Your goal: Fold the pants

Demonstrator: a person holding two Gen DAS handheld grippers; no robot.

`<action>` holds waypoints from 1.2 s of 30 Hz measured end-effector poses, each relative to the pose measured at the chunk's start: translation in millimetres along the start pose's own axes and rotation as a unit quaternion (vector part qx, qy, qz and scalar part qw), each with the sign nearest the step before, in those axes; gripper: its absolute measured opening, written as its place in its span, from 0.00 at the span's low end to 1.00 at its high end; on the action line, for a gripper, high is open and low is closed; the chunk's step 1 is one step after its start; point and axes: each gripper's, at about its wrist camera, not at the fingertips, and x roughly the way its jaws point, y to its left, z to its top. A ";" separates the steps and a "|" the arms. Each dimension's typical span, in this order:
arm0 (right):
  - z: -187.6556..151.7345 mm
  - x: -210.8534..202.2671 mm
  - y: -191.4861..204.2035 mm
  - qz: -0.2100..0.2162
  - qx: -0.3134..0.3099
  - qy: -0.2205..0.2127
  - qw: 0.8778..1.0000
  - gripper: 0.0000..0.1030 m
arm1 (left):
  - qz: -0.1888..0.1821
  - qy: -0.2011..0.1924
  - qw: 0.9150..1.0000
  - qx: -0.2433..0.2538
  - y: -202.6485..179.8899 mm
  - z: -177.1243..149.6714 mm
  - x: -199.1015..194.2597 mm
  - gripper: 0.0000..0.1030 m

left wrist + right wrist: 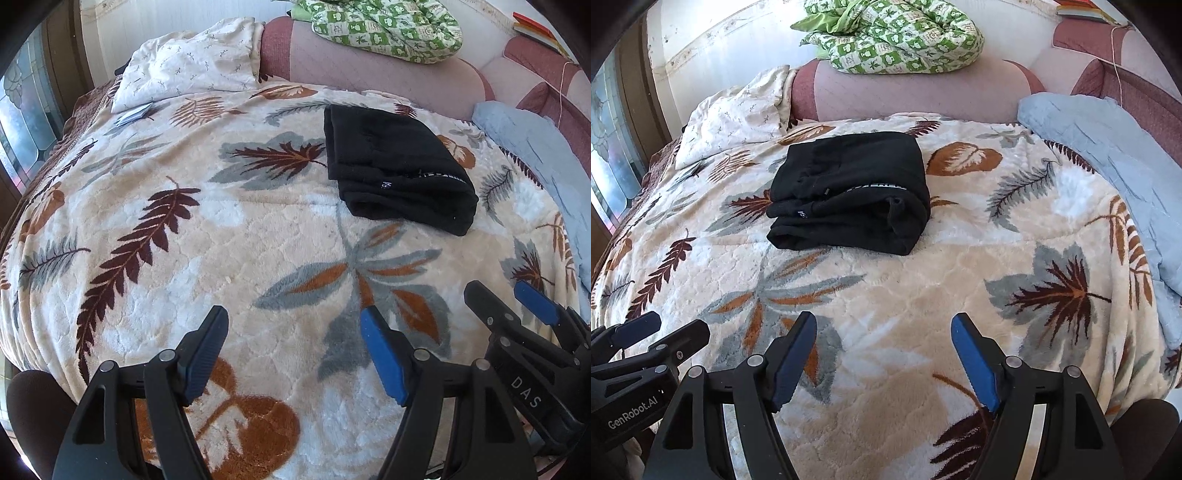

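The black pants (397, 168) lie folded into a compact bundle on the leaf-patterned blanket (229, 229), toward the headboard; they also show in the right wrist view (849, 195). My left gripper (295, 336) is open and empty, held low over the blanket well short of the pants. My right gripper (884, 339) is open and empty too, side by side with the left. The right gripper shows at the right edge of the left wrist view (513, 299); the left gripper shows at the left edge of the right wrist view (665, 328).
A white pillow (192, 62) lies at the back left. A green checked quilt (890, 33) sits on the pink padded headboard (916, 92). A light blue blanket (1108, 158) lies along the right side. A window (22, 122) is at far left.
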 end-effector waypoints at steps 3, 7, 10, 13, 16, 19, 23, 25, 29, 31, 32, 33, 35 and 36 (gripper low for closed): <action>0.1 4.1 -0.9 0.000 0.001 0.004 1.000 0.78 | 0.000 0.006 1.000 0.000 -0.4 0.4 5.0 0.71; -0.2 9.3 -1.9 0.000 0.002 0.010 1.000 0.78 | 0.000 0.011 1.000 -0.001 -0.1 1.1 9.7 0.71; -0.2 12.2 -0.9 -0.001 0.000 0.013 1.000 0.78 | 0.000 0.014 1.000 -0.001 0.1 2.1 12.9 0.71; -0.5 14.0 -0.1 -0.002 -0.003 0.015 1.000 0.78 | 0.000 0.016 1.000 -0.001 0.2 2.1 15.1 0.71; -0.7 14.8 0.7 -0.003 -0.004 0.017 1.000 0.78 | 0.000 0.017 1.000 -0.002 0.6 1.9 15.9 0.71; -0.9 14.5 1.9 -0.003 -0.006 0.018 1.000 0.78 | 0.000 0.015 1.000 -0.002 1.1 2.0 15.8 0.71; -1.0 13.3 3.4 -0.004 -0.010 0.018 1.000 0.78 | -0.001 0.010 1.000 -0.003 1.9 2.2 13.2 0.71; -1.0 11.1 4.4 -0.004 -0.011 0.015 1.000 0.78 | -0.001 0.006 1.000 -0.003 1.8 2.0 10.3 0.71; -1.0 5.9 5.7 -0.005 -0.013 0.009 1.000 0.78 | 0.000 -0.007 1.000 -0.004 2.2 2.0 2.1 0.71; -1.0 3.0 6.0 -0.005 -0.013 0.006 1.000 0.78 | 0.000 -0.014 1.000 -0.006 2.1 1.8 -2.6 0.71; -1.2 1.2 6.4 -0.005 -0.013 0.004 1.000 0.78 | 0.001 -0.017 1.000 -0.007 2.5 1.6 -5.2 0.71; -1.3 -0.5 6.6 -0.005 -0.013 0.003 1.000 0.78 | 0.001 -0.020 1.000 -0.007 2.8 1.4 -7.6 0.71; -1.5 -4.5 7.0 -0.006 -0.014 -0.002 1.000 0.78 | 0.001 -0.026 1.000 -0.008 3.4 1.0 -12.3 0.71; -1.6 -6.2 7.4 -0.006 -0.014 -0.004 1.000 0.79 | 0.002 -0.029 1.000 -0.008 3.7 1.1 -14.4 0.71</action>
